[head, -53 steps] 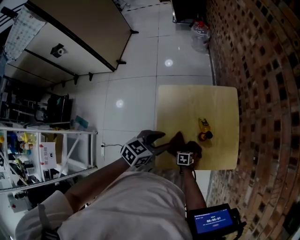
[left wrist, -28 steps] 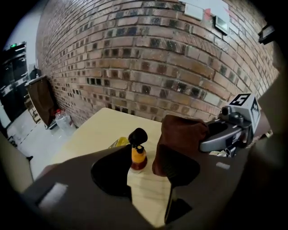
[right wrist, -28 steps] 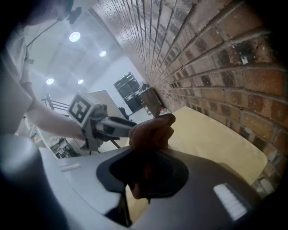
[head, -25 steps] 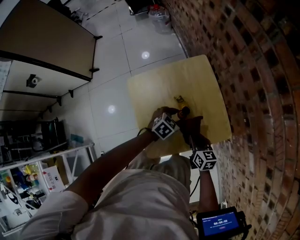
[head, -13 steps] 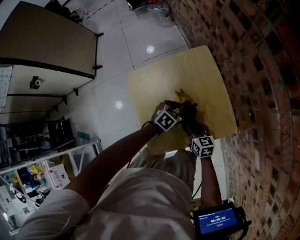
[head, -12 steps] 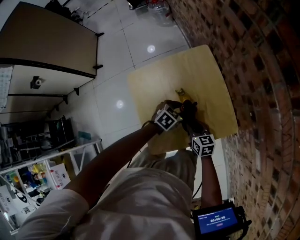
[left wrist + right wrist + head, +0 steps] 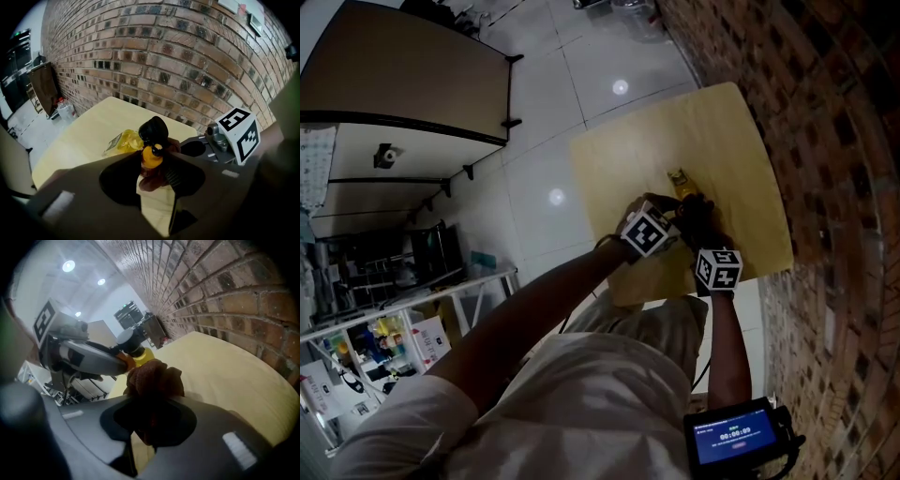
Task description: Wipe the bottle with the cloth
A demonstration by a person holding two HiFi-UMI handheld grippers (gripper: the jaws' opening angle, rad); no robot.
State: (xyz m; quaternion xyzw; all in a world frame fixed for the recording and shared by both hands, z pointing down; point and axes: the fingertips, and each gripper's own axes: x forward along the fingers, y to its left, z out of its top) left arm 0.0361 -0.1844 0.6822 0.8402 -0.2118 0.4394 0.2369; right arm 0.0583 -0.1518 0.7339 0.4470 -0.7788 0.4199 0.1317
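Grips the yellow bottle [image 7: 123, 142], lying on the wooden table [image 7: 722, 141], by its orange neck between the jaws of the left gripper [image 7: 152, 161], just now closing in. Pinches the brown cloth [image 7: 157, 376] in the tight-shut right gripper [image 7: 152, 404], just beside that neck.

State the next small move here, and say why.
Probably slide the cloth along the bottle. The right gripper is shut on the cloth beside the bottle's neck. The left gripper, whose jaws have just been closing, grips that neck, steadying it.
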